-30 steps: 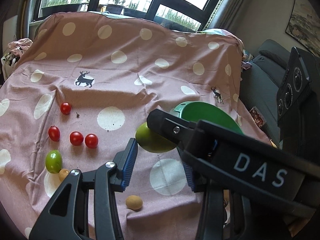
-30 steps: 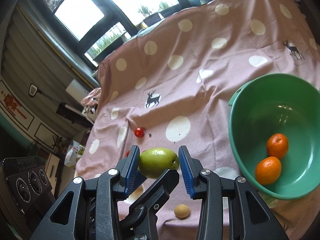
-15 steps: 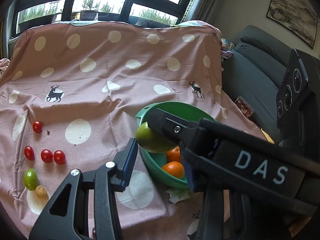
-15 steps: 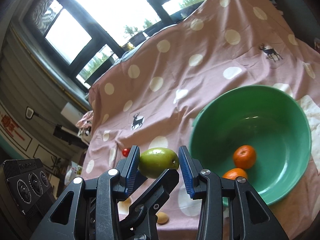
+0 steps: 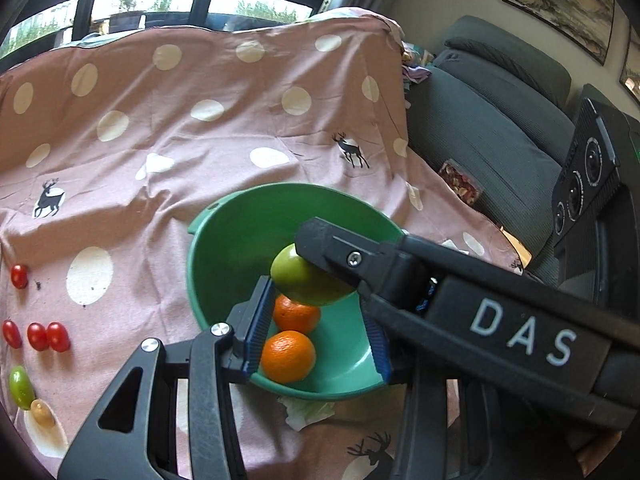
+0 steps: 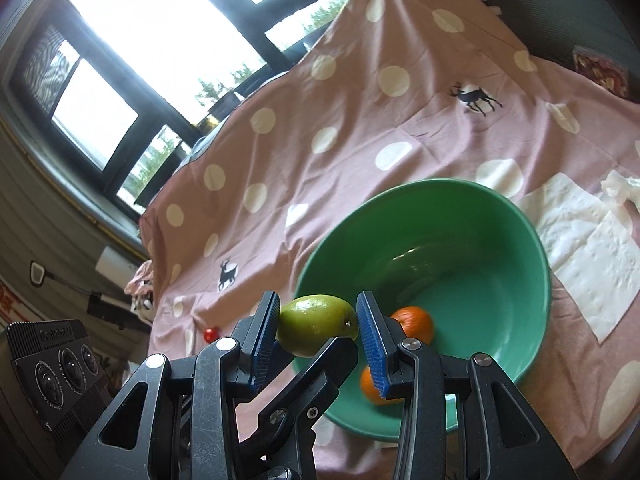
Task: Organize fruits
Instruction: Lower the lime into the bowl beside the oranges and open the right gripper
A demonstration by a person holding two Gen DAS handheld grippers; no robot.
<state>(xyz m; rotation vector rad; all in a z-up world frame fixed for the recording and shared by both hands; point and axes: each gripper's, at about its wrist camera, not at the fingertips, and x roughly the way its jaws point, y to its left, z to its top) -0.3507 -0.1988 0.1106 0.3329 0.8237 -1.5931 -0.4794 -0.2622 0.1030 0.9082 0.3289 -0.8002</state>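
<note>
Polka-dot pink cloth covers the counter, where the green mango (image 6: pixel 316 324), firm, smooth and likely slippery, hangs over the green bowl (image 6: pixel 500 208) at its 8 o'clock rim, clenched end-to-end by both grippers' jaws.

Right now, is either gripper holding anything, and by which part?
Both grip one green mango over the green bowl. The right gripper clamps its two ends; the left gripper seems to hold its sides, though one finger is hidden.
</note>
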